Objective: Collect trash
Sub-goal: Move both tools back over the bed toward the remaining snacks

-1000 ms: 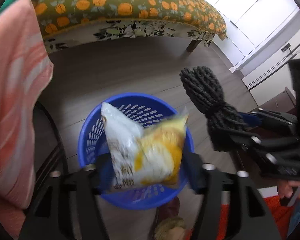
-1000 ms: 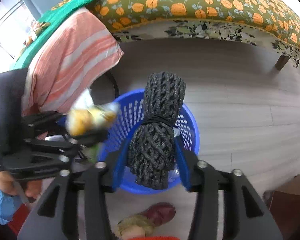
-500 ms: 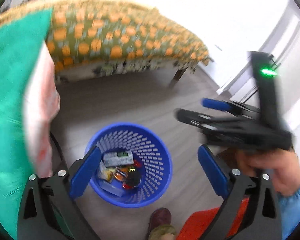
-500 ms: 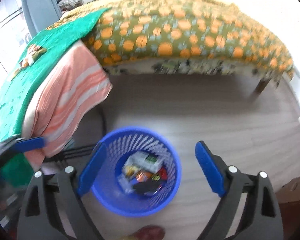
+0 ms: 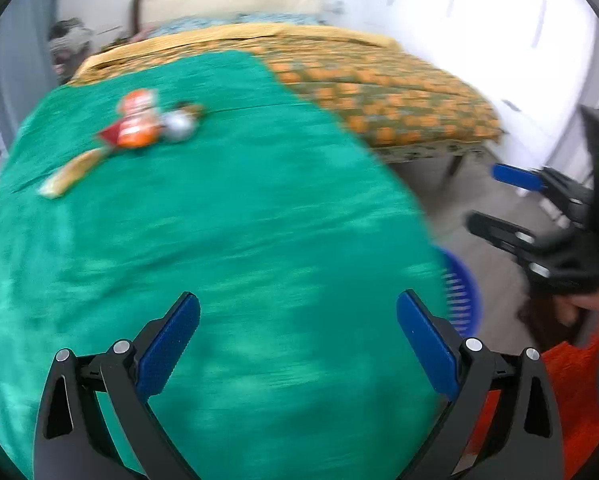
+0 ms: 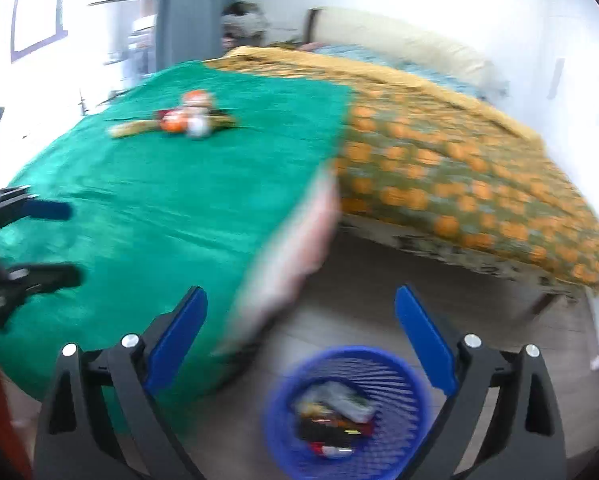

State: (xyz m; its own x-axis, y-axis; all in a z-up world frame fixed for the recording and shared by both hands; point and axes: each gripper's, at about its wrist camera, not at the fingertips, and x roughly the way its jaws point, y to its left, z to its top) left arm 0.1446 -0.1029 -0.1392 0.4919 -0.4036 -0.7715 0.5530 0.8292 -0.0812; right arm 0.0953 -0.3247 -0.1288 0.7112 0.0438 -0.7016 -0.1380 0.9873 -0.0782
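My left gripper (image 5: pixel 299 344) is open and empty above a green cloth (image 5: pixel 227 240). My right gripper (image 6: pixel 299 336) has its jaws opening, with nothing between them. Below it on the floor stands the blue basket (image 6: pixel 275 400), holding wrappers and a dark bundle (image 6: pixel 331 420). In the left wrist view only the basket's rim (image 5: pixel 465 296) shows past the cloth edge. A blurred pile of trash (image 5: pixel 139 124), orange, red and white wrappers plus a long yellowish one, lies far back on the cloth; it is also seen as the trash pile (image 6: pixel 183 120) in the right wrist view. Each camera catches the other gripper: right gripper (image 5: pixel 495 200), left gripper (image 6: pixel 59 242).
A bed with an orange-patterned cover (image 6: pixel 459 168) runs behind the basket, on legs over a wood floor (image 6: pixel 439 292). A pink striped cloth (image 6: pixel 295 248) hangs off the green surface's edge. An orange rug (image 5: pixel 571 400) lies at the lower right, and a hand (image 5: pixel 595 312) holds the right gripper.
The snack bag and the black net bundle left the jaws and lie in the basket. Both grippers opened wide, rose and swung up towards the green cloth.
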